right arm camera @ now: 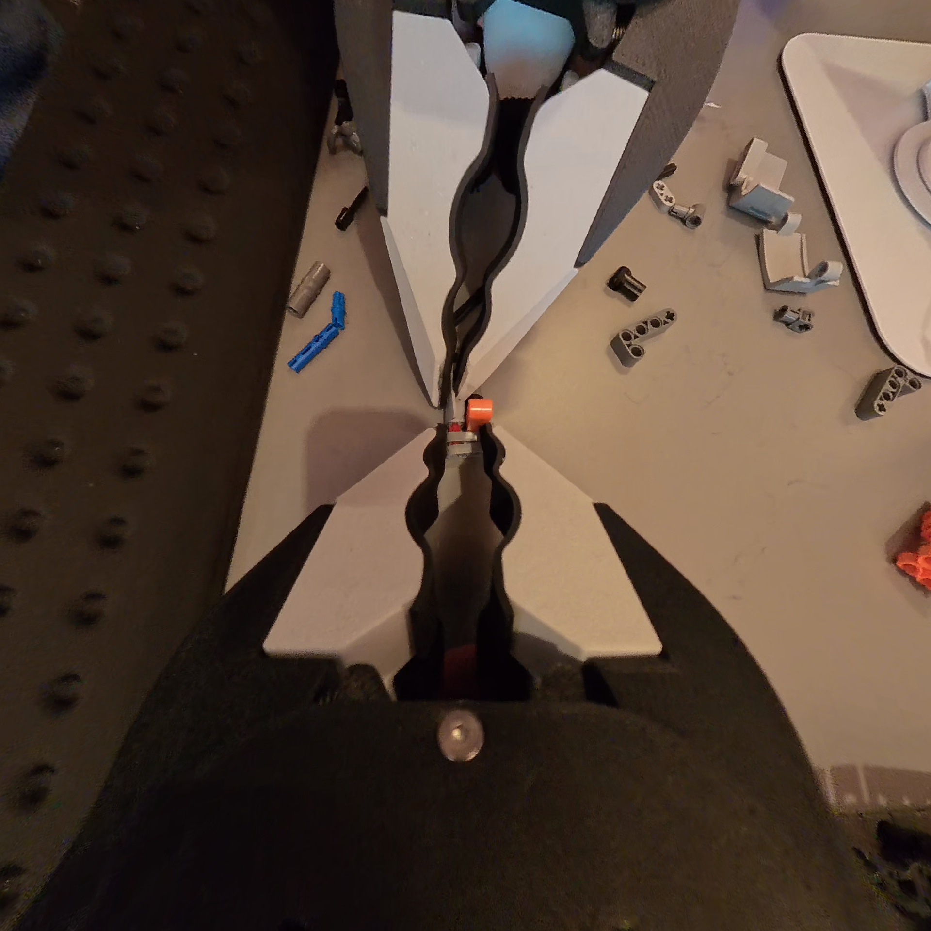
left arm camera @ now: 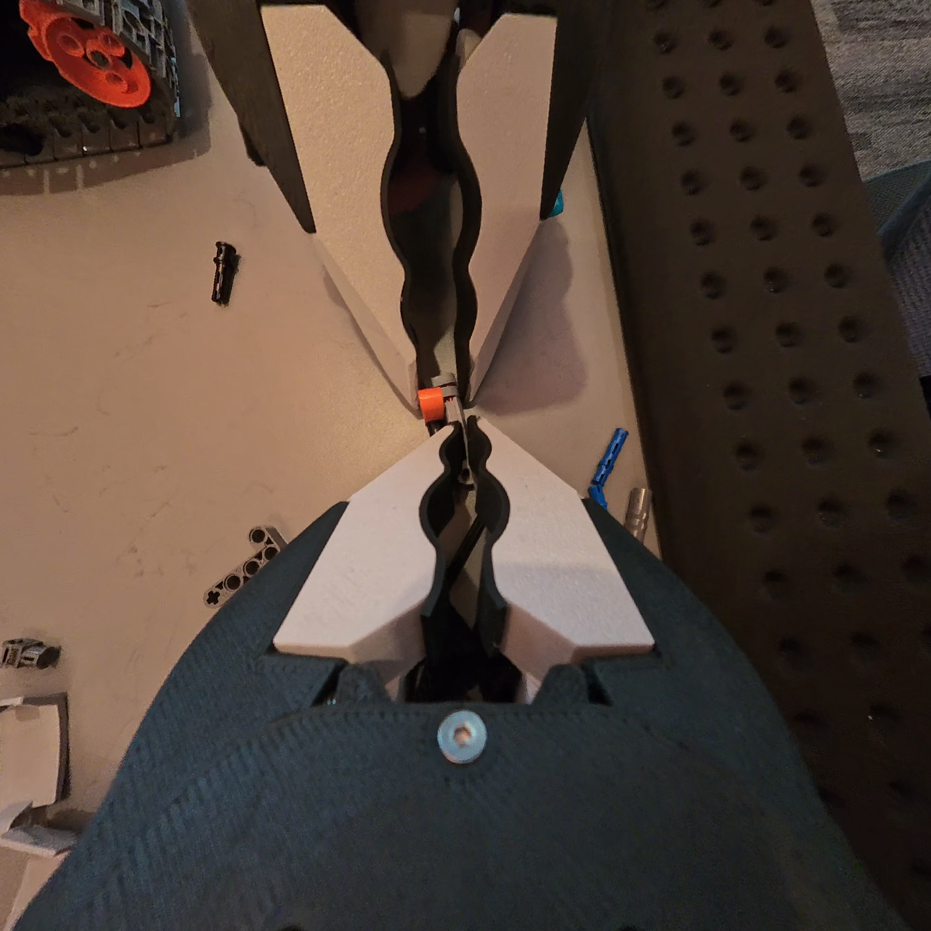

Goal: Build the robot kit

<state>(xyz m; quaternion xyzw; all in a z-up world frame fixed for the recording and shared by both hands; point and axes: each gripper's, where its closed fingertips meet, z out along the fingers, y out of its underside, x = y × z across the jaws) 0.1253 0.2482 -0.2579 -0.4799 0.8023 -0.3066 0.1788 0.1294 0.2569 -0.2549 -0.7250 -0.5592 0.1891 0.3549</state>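
orange stub (left arm camera: 431, 404) on grey beam, seemingly pinched between both wavy-padded claws.

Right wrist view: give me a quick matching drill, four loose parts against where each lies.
Things:
1. blue pins
2. grey L-shaped beam
3. orange piece
4. white tray

Places:
A. between the two grippers' tips
B. upper right corner
C. left, beside the dark studded mat
D. right of the grippers, on the bare table

Pairs: 1-C, 2-D, 3-A, 4-B

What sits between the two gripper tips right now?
A small grey-and-orange part assembly, pinched by the left gripper and right gripper tip to tip; both wrist views show it.
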